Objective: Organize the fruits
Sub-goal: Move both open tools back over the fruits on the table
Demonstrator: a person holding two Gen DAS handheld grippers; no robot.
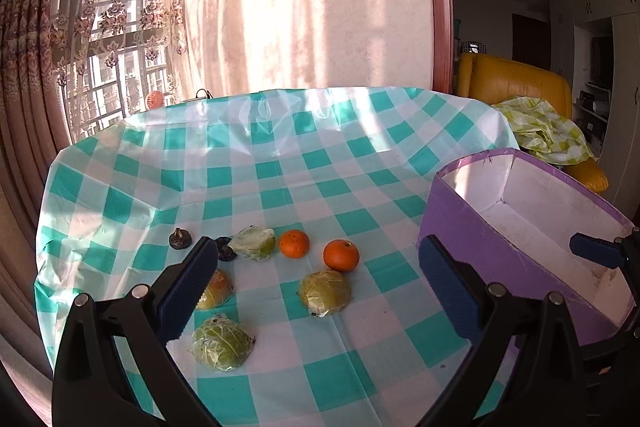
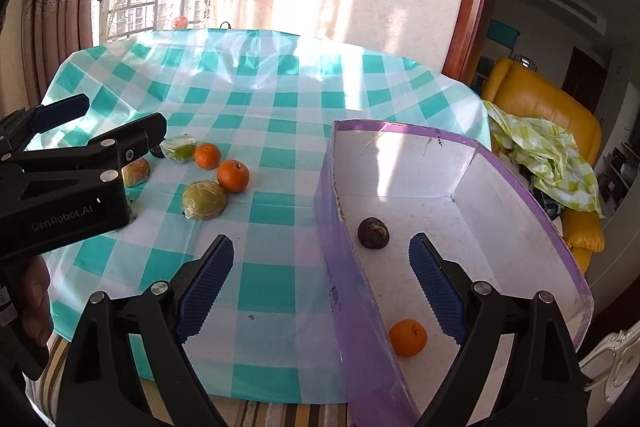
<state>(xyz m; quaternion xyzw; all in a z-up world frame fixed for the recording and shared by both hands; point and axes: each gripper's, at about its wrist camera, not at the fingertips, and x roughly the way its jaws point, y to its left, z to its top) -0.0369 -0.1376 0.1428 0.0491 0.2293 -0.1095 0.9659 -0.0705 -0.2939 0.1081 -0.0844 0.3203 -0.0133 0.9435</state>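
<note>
Both grippers, left (image 1: 316, 283) and right (image 2: 322, 283), gape, jaws empty. Purple cardboard box (image 2: 360, 307) at table's right edge holds one round orange tangerine (image 2: 408, 337).

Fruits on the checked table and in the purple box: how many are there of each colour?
Round orange mandarins: 3
Plastic-wrapped greenish-yellow fruits: 4
Small dark brown fruits: 3
Total: 10

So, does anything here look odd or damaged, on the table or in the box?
Yes. The dark fruit in the purple box looks shrivelled and blackish beside the fresh orange. The box's white lining is cracked and stained. Some green fruits on the table are wrapped in crinkled plastic film.
</note>
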